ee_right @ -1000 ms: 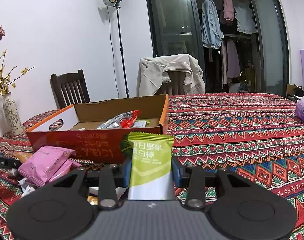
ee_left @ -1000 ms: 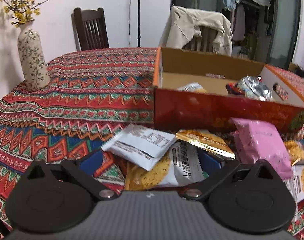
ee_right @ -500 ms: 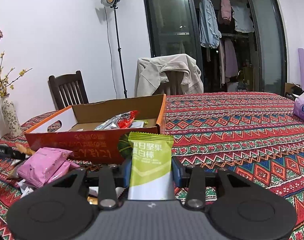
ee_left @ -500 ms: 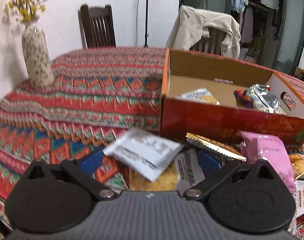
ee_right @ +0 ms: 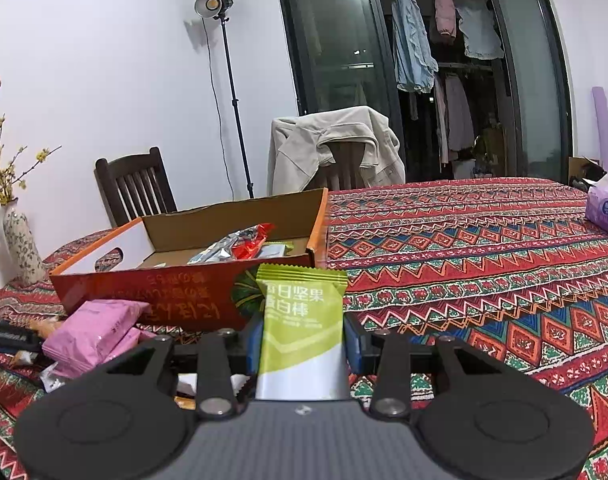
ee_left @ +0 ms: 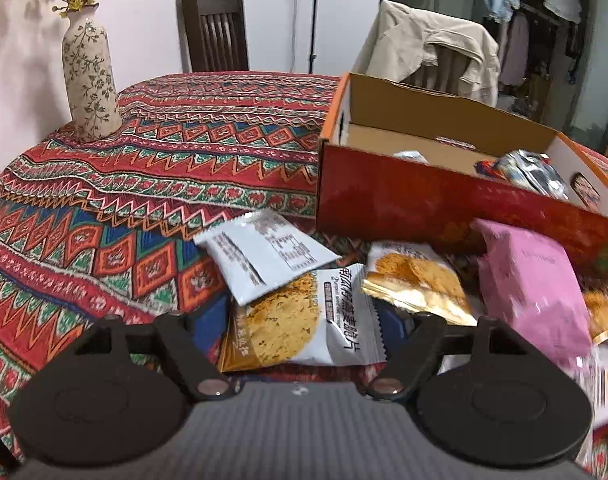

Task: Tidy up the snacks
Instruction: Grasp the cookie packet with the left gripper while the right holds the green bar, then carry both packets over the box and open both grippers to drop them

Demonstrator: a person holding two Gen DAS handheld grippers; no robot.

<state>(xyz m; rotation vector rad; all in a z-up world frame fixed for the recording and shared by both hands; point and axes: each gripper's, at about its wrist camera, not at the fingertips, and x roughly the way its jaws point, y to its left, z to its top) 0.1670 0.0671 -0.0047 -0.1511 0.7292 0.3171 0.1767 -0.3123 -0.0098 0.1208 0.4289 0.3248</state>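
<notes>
Left claw (ee_left: 300, 320) closing w/ cracker packet (ee_left: 304, 320) lying between its jaws, on the snack pile on the table (ee_left: 144, 184); pads not clearly pressing yet. Right claw (ee_right: 304, 336) gripping green nut bar (ee_right: 302, 328) upright, just in front of red box (ee_right: 184, 296); pink pack (ee_right: 92, 328) lying beside it.

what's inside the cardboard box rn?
In the cardboard box: a silver and red foil packet and a pale packet. Its red front wall hides the floor nearest the cameras.
</notes>
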